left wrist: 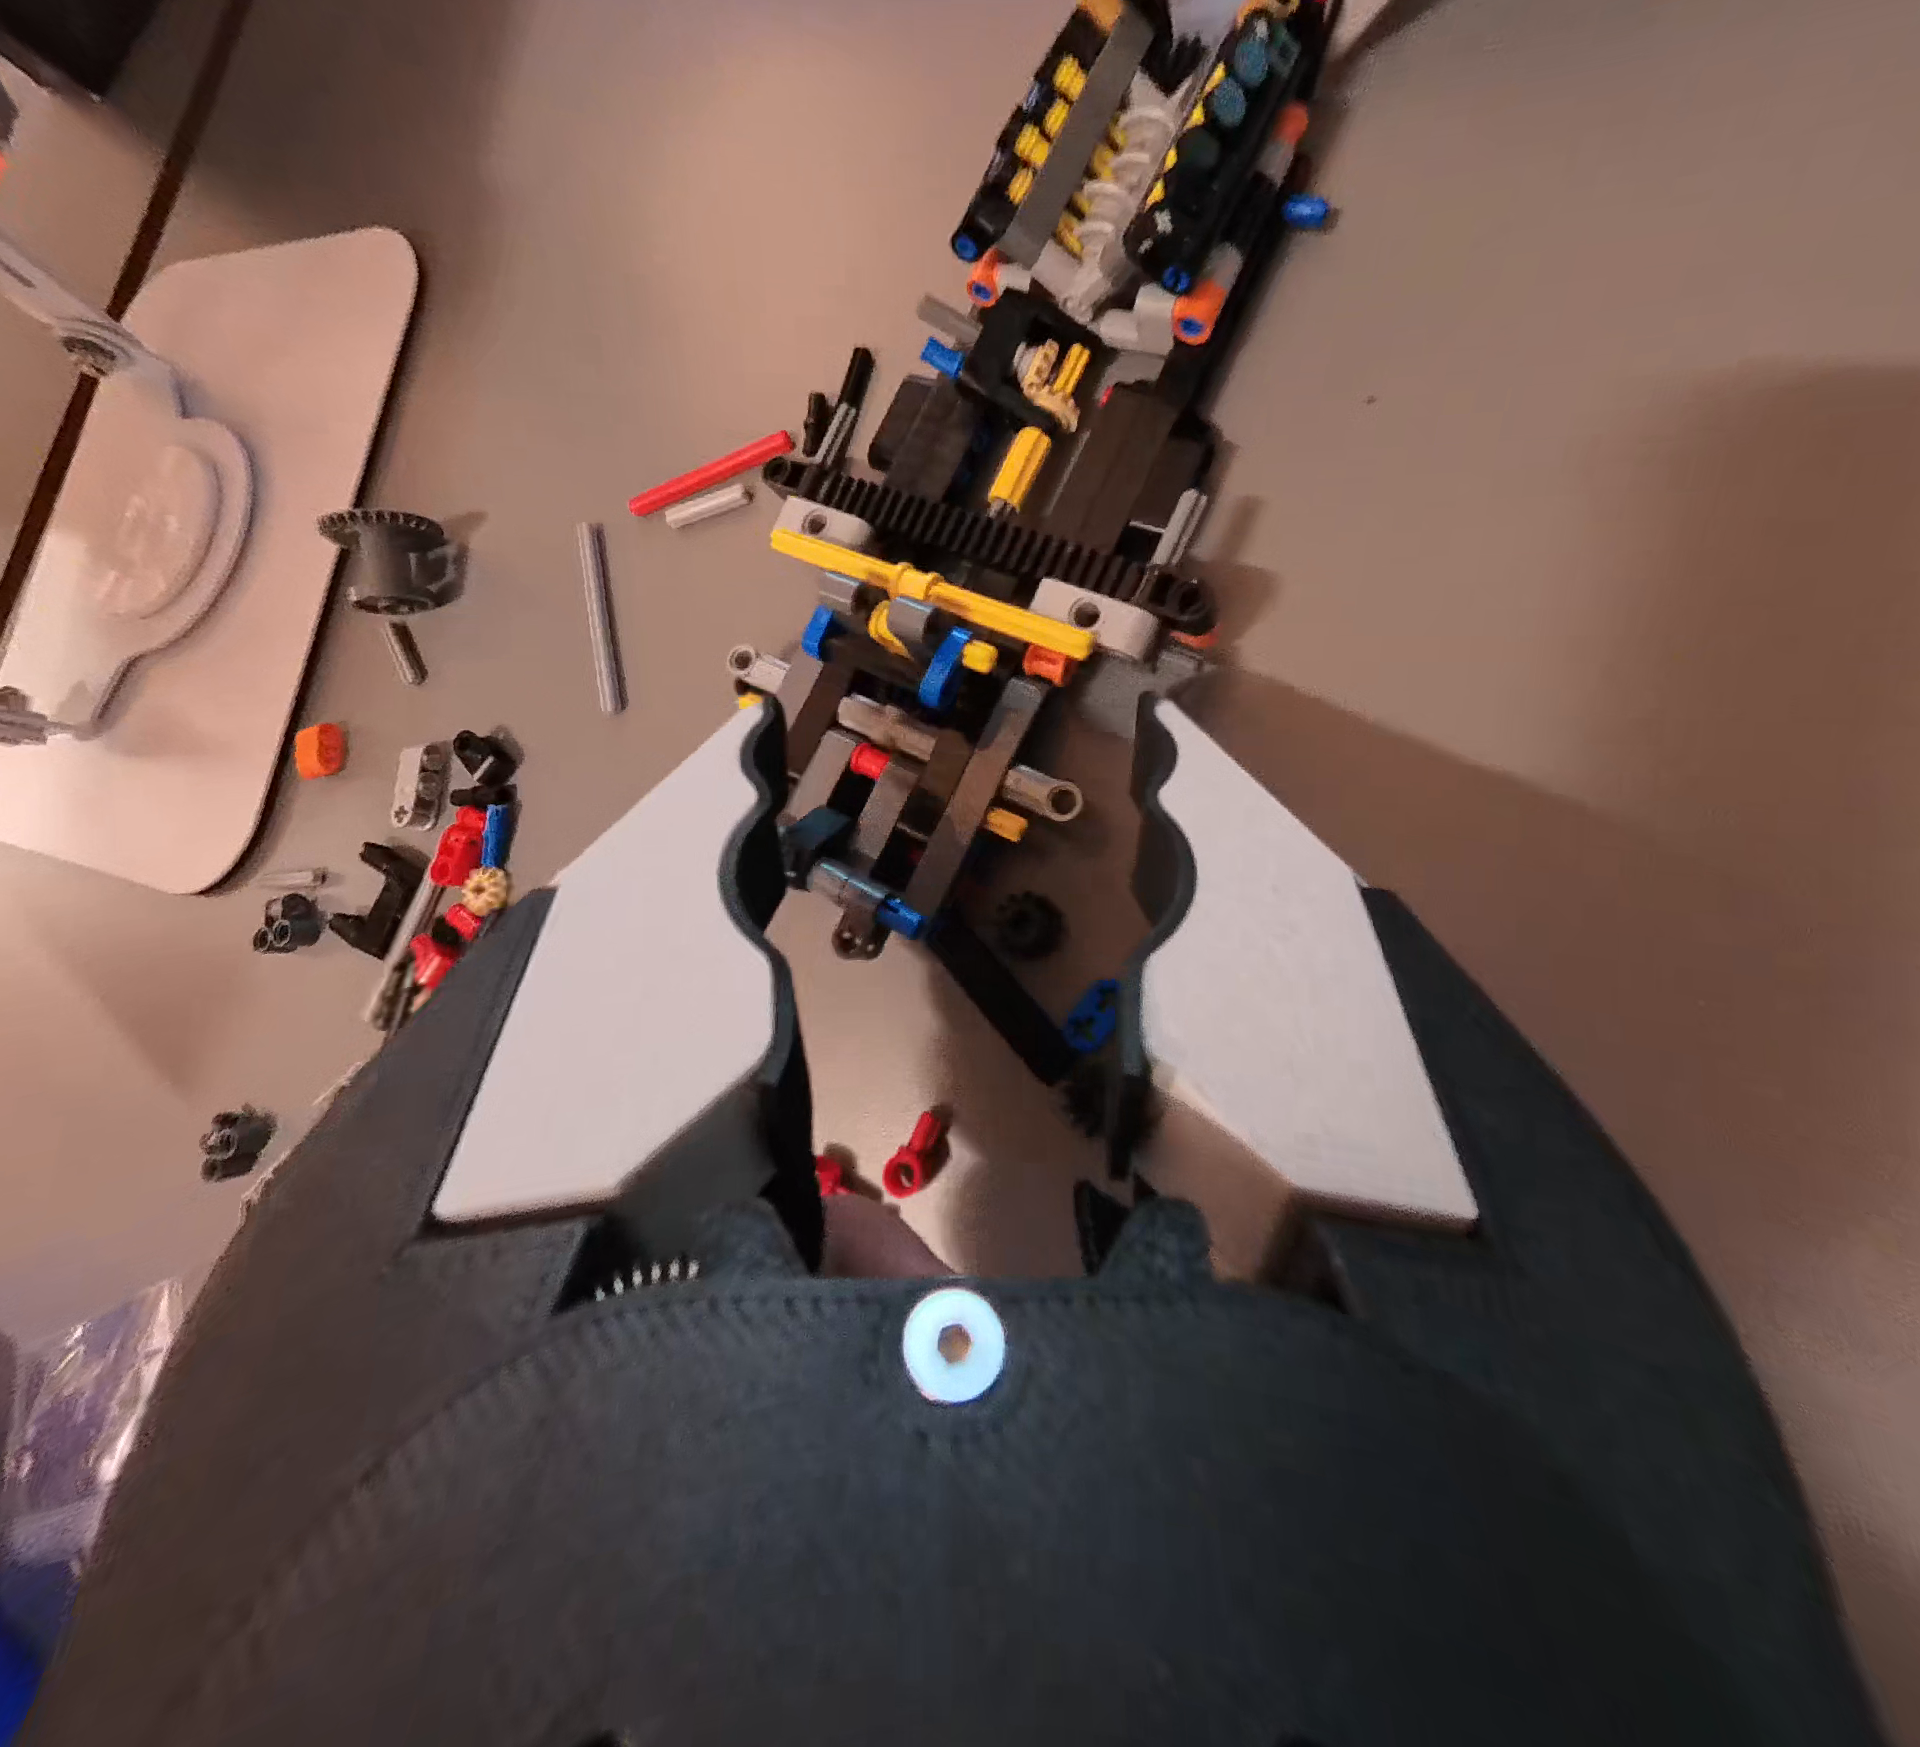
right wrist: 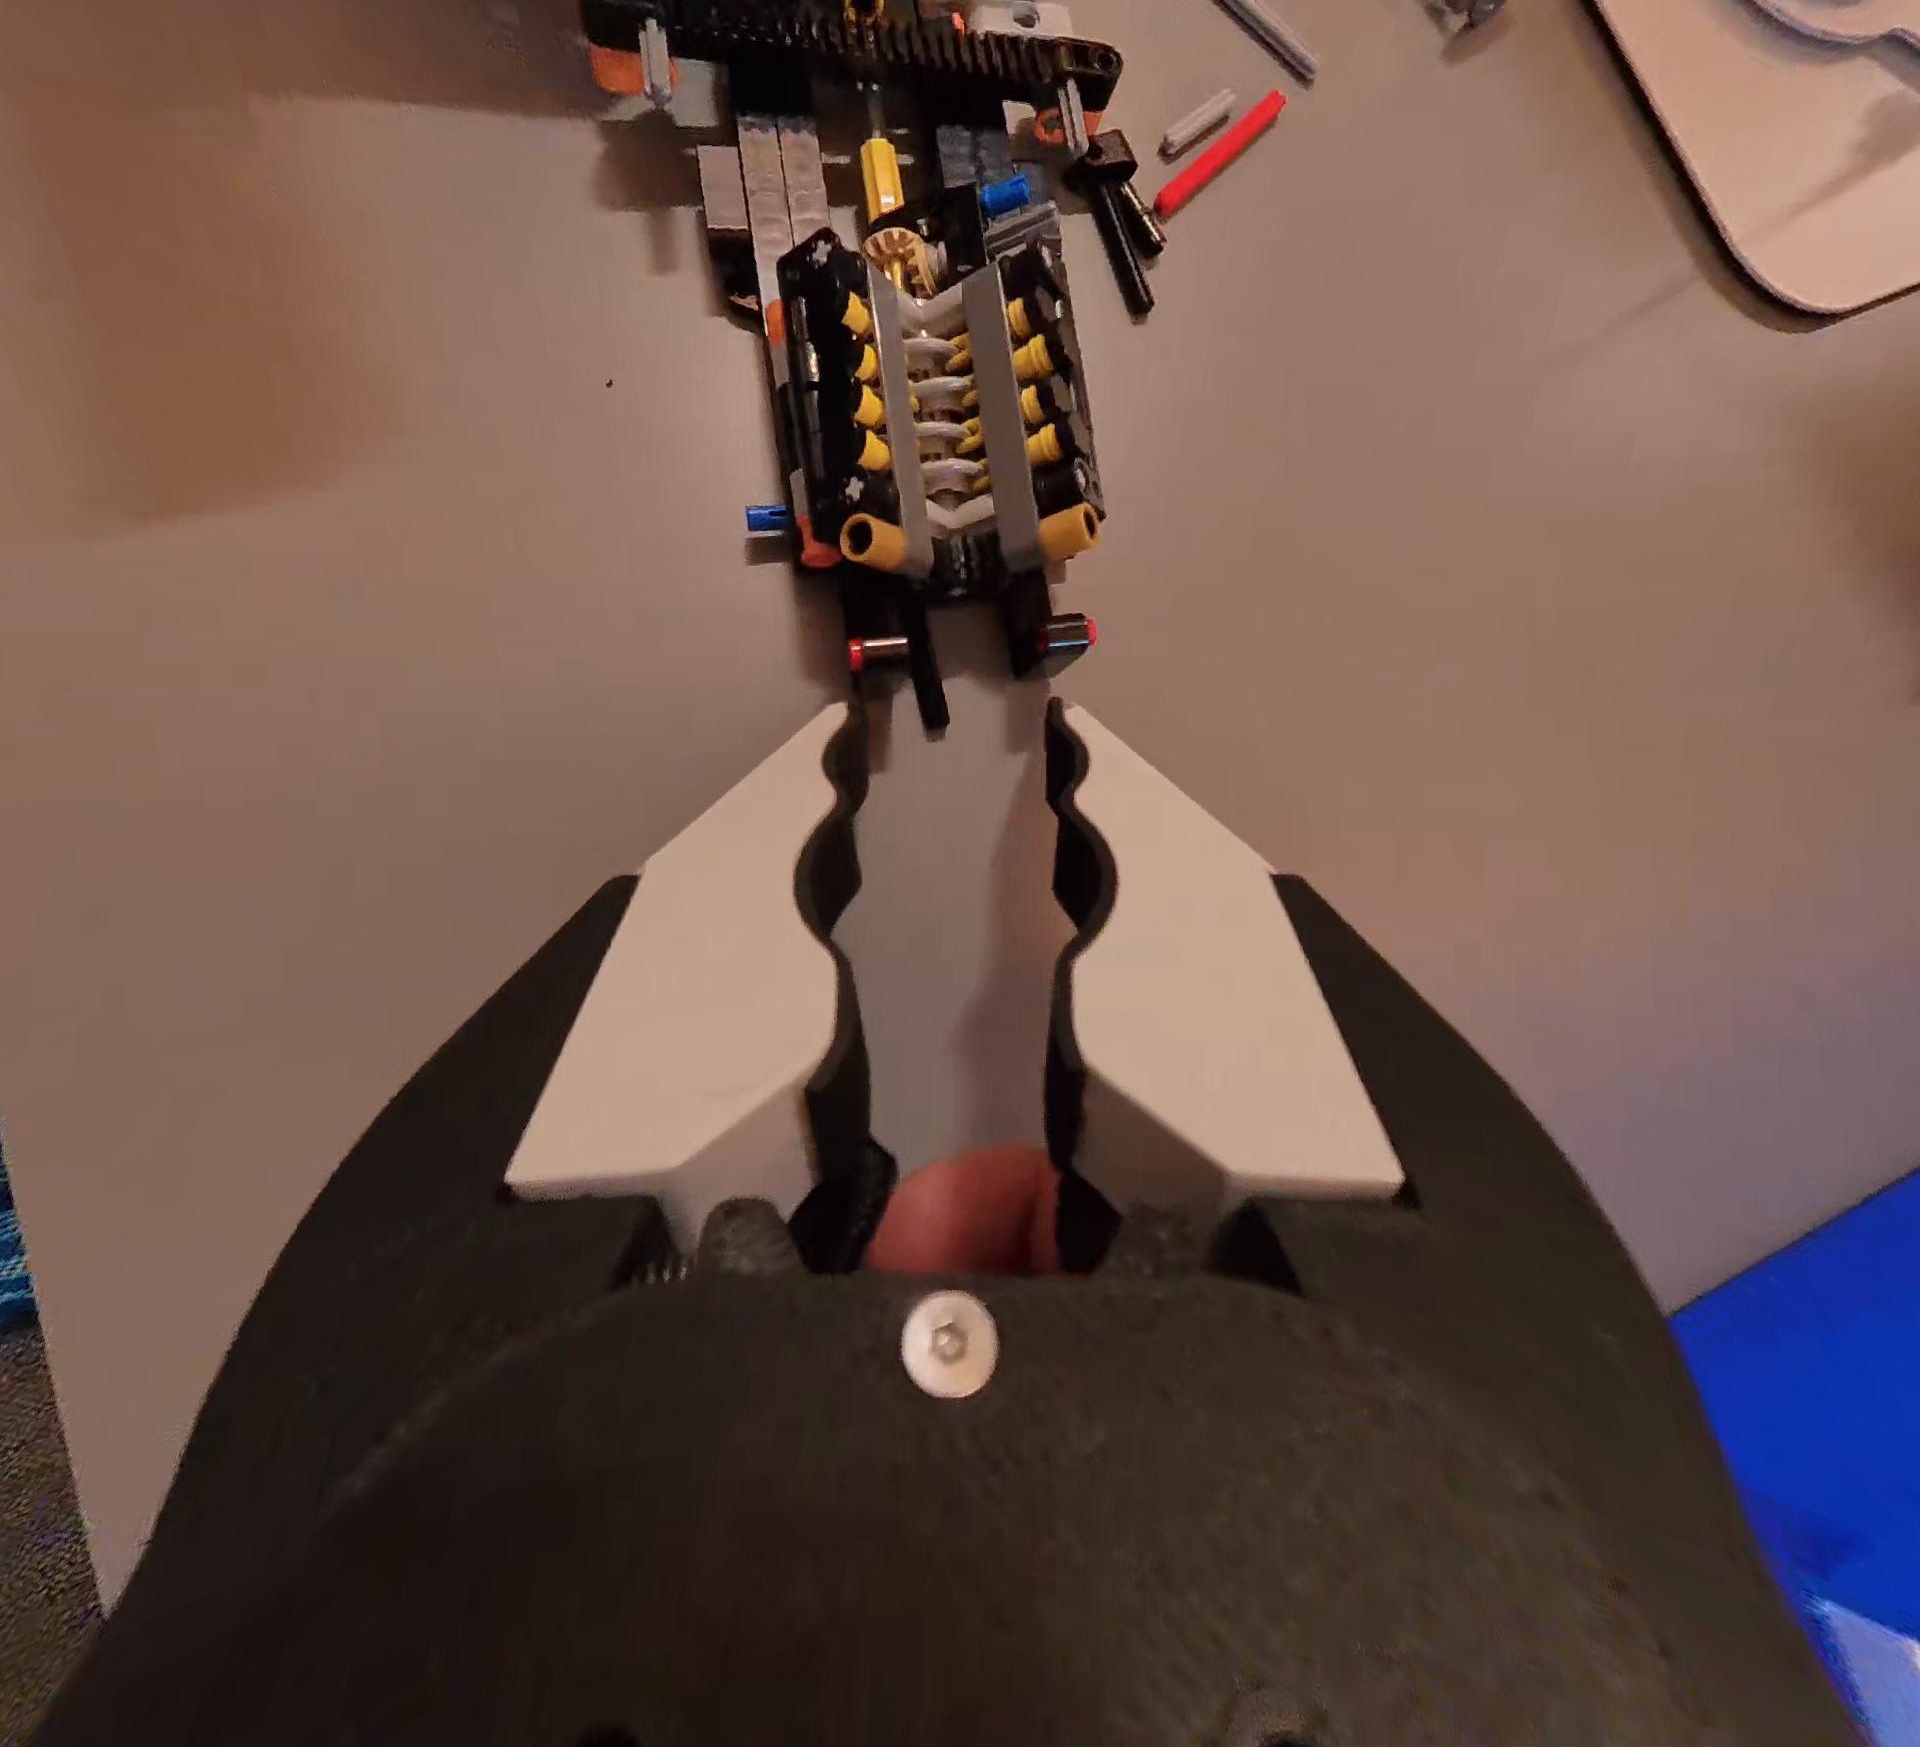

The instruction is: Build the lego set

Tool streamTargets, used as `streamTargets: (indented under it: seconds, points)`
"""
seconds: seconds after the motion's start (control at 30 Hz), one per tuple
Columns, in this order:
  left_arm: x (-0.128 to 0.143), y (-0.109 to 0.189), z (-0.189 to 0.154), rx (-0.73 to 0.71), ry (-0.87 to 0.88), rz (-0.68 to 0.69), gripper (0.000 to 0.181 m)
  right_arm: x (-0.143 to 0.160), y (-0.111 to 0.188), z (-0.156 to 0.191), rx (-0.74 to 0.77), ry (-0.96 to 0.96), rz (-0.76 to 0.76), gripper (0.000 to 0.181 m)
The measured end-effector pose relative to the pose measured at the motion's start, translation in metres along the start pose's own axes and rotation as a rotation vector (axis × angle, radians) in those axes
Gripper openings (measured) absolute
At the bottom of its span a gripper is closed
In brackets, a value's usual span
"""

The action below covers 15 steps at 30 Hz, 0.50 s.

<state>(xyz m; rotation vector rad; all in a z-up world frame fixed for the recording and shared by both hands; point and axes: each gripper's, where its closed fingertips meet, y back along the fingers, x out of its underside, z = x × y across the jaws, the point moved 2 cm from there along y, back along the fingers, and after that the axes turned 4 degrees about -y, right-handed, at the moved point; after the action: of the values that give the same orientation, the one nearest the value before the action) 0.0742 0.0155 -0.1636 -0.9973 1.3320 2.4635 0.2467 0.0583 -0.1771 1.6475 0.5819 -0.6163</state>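
The Lego chassis [left wrist: 997, 492] lies lengthwise on the grey table, with a black gear rack [left wrist: 987, 536], a yellow cross axle [left wrist: 925, 591] and an engine block with yellow pistons [left wrist: 1122, 139]. My left gripper [left wrist: 956, 731] is open, its fingers on either side of the chassis's near end. In the right wrist view the same chassis [right wrist: 883, 139] shows from the engine end [right wrist: 935, 409]. My right gripper [right wrist: 951, 721] is open with a narrower gap, its tips just short of the chassis's two black end beams. A black axle tip [right wrist: 933, 695] pokes between them.
Loose parts lie beside the chassis: a red axle [left wrist: 712, 471], a grey axle [left wrist: 601, 617], a dark differential gear [left wrist: 390, 559], an orange piece [left wrist: 319, 750], a pile of small pieces [left wrist: 457, 845] and red pins [left wrist: 914, 1152]. A grey mat [left wrist: 260, 450] lies beyond them.
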Motion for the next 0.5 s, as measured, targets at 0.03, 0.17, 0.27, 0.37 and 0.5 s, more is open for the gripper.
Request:
streamTargets:
  seconds: [0.03, 0.17, 0.27, 0.37, 0.5]
  points:
    - [0.0016, -0.0025, -0.0039, 0.023, -0.001, 0.011, 0.063, 0.0012, 0.0008, -0.0004, 0.003, 0.003, 0.002, 0.029]
    - [0.0007, -0.0047, -0.0129, 0.066, 0.019, 0.012, 0.058, 0.0043, 0.0018, -0.0012, 0.011, 0.014, -0.012, 0.014]
    - [0.0006, -0.0050, -0.0128, 0.065, 0.013, 0.009, 0.057, 0.0021, -0.0005, -0.0008, 0.005, 0.029, -0.022, 0.013]
    - [0.0006, -0.0061, -0.0129, 0.072, 0.024, 0.001, 0.054, -0.0019, -0.0054, 0.0006, -0.021, 0.032, -0.025, 0.005]
    - [0.0022, -0.0054, -0.0117, 0.068, 0.025, 0.000, 0.053, -0.0011, -0.0057, -0.0021, -0.047, -0.002, -0.026, 0.002]
